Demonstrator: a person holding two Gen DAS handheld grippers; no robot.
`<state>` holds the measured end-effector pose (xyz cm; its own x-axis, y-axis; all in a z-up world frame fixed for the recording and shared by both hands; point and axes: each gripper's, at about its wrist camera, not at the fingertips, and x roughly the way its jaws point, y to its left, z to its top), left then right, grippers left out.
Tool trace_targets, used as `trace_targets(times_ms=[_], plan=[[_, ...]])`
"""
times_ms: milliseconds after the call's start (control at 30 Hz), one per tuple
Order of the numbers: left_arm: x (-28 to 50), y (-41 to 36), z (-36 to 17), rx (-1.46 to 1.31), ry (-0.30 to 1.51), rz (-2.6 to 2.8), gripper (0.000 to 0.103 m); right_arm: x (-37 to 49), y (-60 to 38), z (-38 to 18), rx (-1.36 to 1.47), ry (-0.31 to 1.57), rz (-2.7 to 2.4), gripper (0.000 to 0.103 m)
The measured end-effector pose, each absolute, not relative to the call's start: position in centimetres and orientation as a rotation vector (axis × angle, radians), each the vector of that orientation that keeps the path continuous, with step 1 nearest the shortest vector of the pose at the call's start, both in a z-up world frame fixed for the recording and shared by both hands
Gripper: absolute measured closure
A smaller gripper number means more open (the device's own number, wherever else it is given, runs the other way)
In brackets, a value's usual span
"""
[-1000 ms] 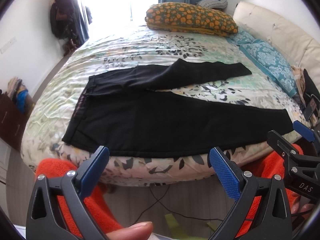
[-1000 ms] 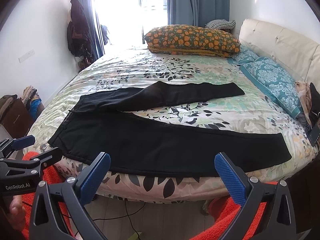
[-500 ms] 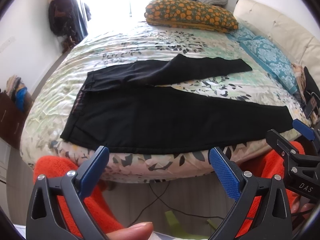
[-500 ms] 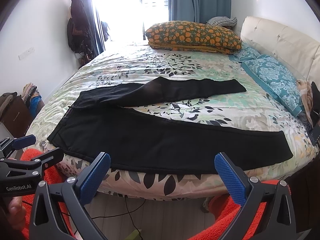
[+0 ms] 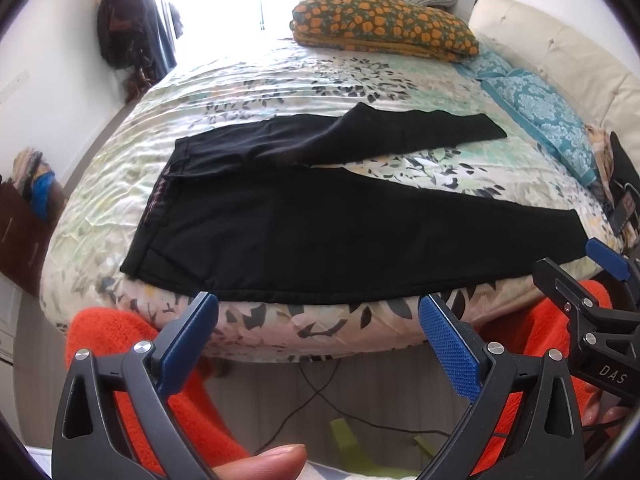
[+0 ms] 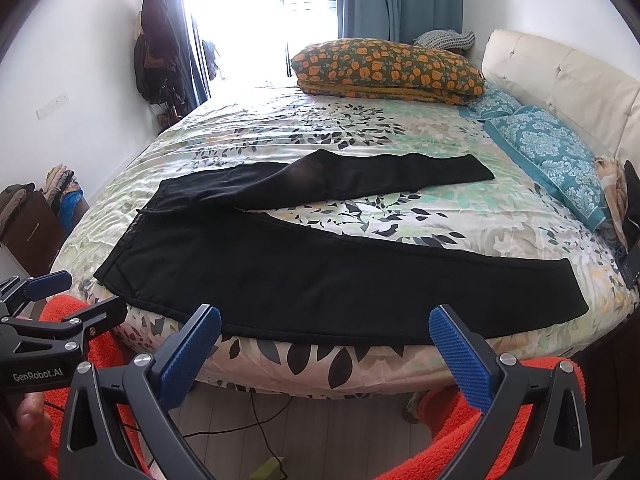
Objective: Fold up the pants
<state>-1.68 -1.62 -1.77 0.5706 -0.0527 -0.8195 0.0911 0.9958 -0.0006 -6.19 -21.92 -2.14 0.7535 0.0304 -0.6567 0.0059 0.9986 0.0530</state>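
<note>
You face a bed (image 6: 400, 136) with a leaf-print cover and a cream padded headboard (image 6: 560, 76) on your right, an orange-flowered pillow (image 6: 384, 68) and teal pillows (image 6: 548, 148) at that end. Behind it a bright window (image 6: 260, 16) with blue curtains (image 6: 400, 0) glares white. Dark coats (image 6: 156, 48) hang on the white wall (image 6: 72, 60) to your left, and cables (image 6: 256, 420) trail over the pale floor (image 6: 320, 432).

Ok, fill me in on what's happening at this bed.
A person is holding a two-finger gripper in each hand, facing a pair of black pants spread flat on the floral bedspread. The legs are splayed apart, with the waistband to the left. The left gripper and right gripper are both open and empty, held off the near edge of the bed, touching nothing. The pants are not folded yet.
</note>
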Motion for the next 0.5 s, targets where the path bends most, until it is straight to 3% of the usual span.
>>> trace_targets(times_ms=[500], plan=[[-1.43, -1.65, -2.19, 0.048, 0.971, -0.083, 0.002, -5.94, -21.66, -2.77, 0.053, 0.733, 0.022, 0.0]])
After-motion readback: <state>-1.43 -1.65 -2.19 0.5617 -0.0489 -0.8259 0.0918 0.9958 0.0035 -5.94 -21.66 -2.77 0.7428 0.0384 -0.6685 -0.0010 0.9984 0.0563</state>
